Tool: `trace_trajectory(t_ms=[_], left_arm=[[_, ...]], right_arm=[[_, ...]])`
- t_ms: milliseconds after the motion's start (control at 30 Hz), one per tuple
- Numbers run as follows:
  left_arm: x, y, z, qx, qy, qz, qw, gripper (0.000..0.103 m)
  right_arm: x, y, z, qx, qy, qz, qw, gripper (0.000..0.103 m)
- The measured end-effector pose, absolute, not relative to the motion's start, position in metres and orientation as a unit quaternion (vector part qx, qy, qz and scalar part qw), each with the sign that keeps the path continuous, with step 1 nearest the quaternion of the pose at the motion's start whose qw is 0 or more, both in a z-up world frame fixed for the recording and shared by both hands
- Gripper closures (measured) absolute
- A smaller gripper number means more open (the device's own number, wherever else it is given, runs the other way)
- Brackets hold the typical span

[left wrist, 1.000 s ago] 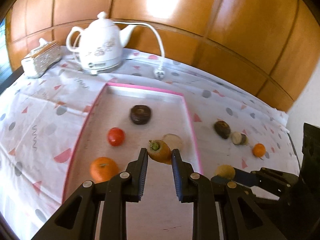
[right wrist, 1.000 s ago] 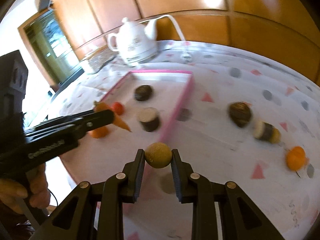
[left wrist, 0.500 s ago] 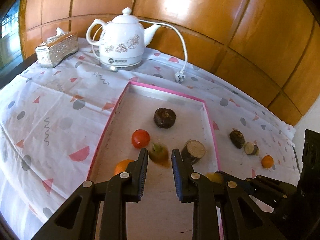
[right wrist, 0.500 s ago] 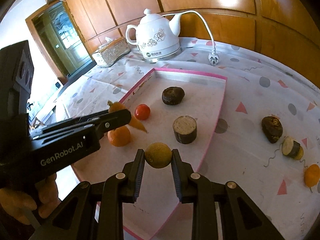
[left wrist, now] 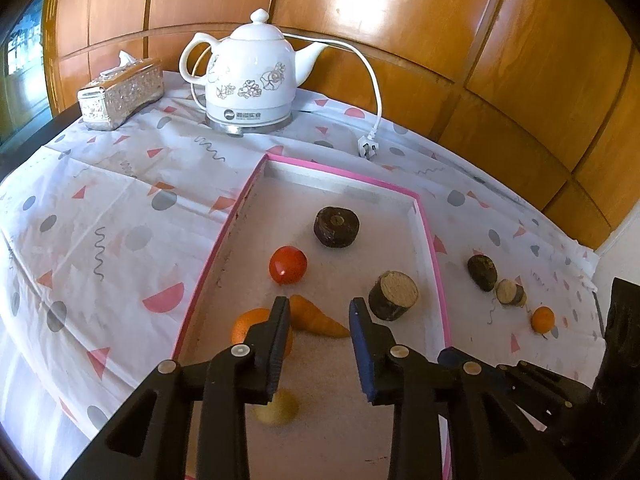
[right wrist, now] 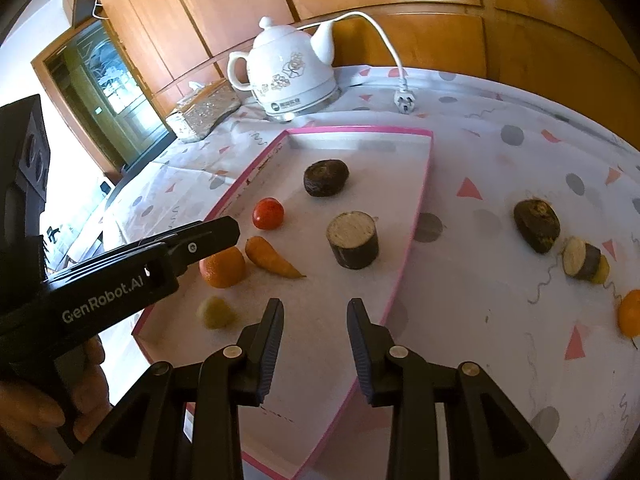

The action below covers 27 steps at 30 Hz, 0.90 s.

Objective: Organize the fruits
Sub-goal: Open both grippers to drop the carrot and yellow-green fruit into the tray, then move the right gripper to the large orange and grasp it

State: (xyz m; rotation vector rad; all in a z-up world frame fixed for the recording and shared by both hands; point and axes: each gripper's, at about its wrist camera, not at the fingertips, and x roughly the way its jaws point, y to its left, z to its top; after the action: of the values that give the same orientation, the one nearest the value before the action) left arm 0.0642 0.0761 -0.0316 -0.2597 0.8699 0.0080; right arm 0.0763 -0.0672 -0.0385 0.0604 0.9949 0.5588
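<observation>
A pink-rimmed tray (left wrist: 434, 256) (right wrist: 412, 216) holds a carrot (left wrist: 318, 318) (right wrist: 272, 258), an orange (left wrist: 246, 326) (right wrist: 223, 267), a tomato (left wrist: 288, 265) (right wrist: 268, 213), a yellow round fruit (left wrist: 278, 406) (right wrist: 216, 312), a dark round piece (left wrist: 336, 226) (right wrist: 326, 178) and a cut dark stub (left wrist: 394, 295) (right wrist: 354, 239). My left gripper (left wrist: 318, 316) is open and empty above the carrot. My right gripper (right wrist: 315, 320) is open and empty over the tray's near part. On the cloth right of the tray lie a dark piece (right wrist: 537, 225), a cut stub (right wrist: 580, 260) and a small orange (right wrist: 630, 314).
A white electric kettle (left wrist: 250, 76) (right wrist: 292, 76) with its cord and plug (left wrist: 368, 148) stands at the back of the table. A silver tissue box (left wrist: 120, 94) sits at the back left. A wooden wall runs behind. My left gripper body (right wrist: 120, 276) crosses the right wrist view.
My left gripper opened and let the carrot go onto the tray. My right gripper opened and released the yellow fruit, which now lies in the tray's near corner.
</observation>
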Motion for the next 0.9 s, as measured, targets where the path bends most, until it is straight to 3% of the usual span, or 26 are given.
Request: trace_trajectory(t_ms=[300,567,667,900], left_arm=[[0.061,0.067,-0.031,-0.114,0.418,-0.002,0.901,0.059],[0.054,0.052,-0.029,-0.089,0.407,-0.015,0.909,0.057],[0.05,0.044,-0.027,-0.077,0.398,-0.022,0.914,0.049],[0.042,0.021,-0.028,-0.047,0.392,-0.046,0.918,0.048]], right_arm=[[0.071,-0.075,-0.034,0.034,0.462,0.247,0.851,0.07],[0.066,-0.091,-0.03,0.042,0.444,0.216,0.869,0.07],[0.065,-0.102,-0.03,0.051,0.441,0.203,0.873,0.07],[0.059,-0.141,-0.041,0.081,0.45,0.165,0.874,0.07]])
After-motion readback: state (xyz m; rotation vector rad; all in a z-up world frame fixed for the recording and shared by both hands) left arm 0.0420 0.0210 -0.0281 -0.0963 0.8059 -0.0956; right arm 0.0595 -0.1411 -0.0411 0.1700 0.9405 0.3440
